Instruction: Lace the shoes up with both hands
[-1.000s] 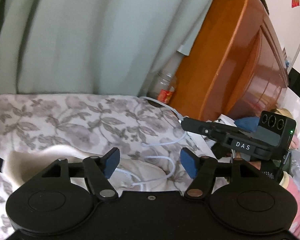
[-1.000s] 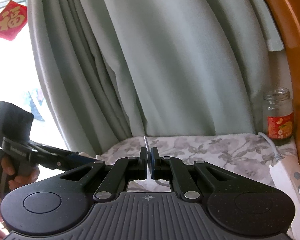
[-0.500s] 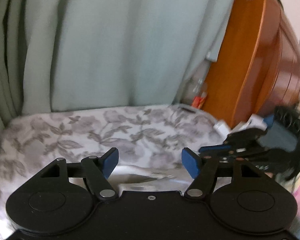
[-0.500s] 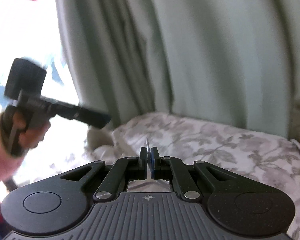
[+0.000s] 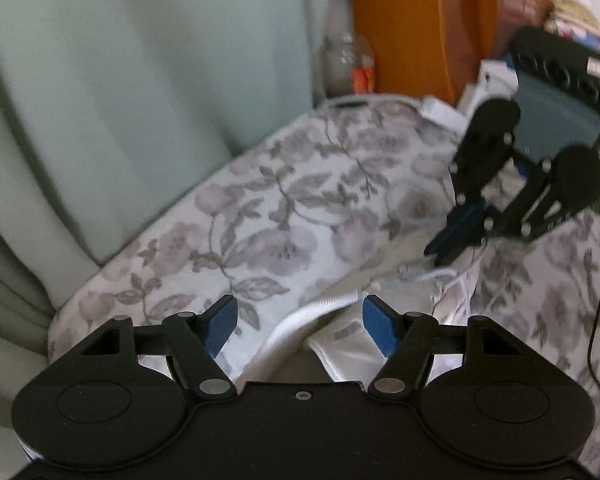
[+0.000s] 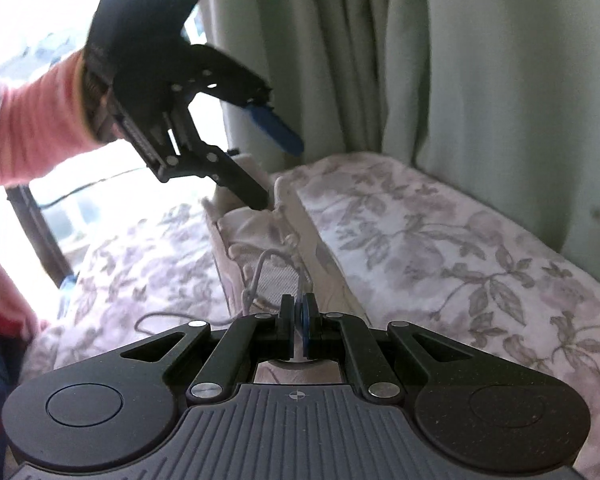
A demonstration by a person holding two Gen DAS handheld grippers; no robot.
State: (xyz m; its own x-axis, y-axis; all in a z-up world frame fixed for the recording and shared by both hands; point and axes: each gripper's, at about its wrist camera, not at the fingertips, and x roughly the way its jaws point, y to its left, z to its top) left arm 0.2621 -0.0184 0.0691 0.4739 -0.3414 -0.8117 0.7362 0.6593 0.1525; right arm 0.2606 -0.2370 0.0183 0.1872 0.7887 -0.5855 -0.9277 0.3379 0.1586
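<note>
Lying on the floral bedspread [image 5: 284, 200] near its curtain-side edge: pale fabric shoe [image 6: 268, 240], padded collar, thin white lace [image 6: 260, 268] looping from the eyelets. Right gripper [image 6: 299, 320] pinched closed on that lace, as a second ago. Left gripper [image 5: 296, 320] spread open above the shoe's collar, nothing between the blue ribbed pads [image 5: 220, 326]. Since the earlier frame: both views swung and tilted, shoe now under the left gripper, glass jar [image 5: 348, 64] blurred.
</note>
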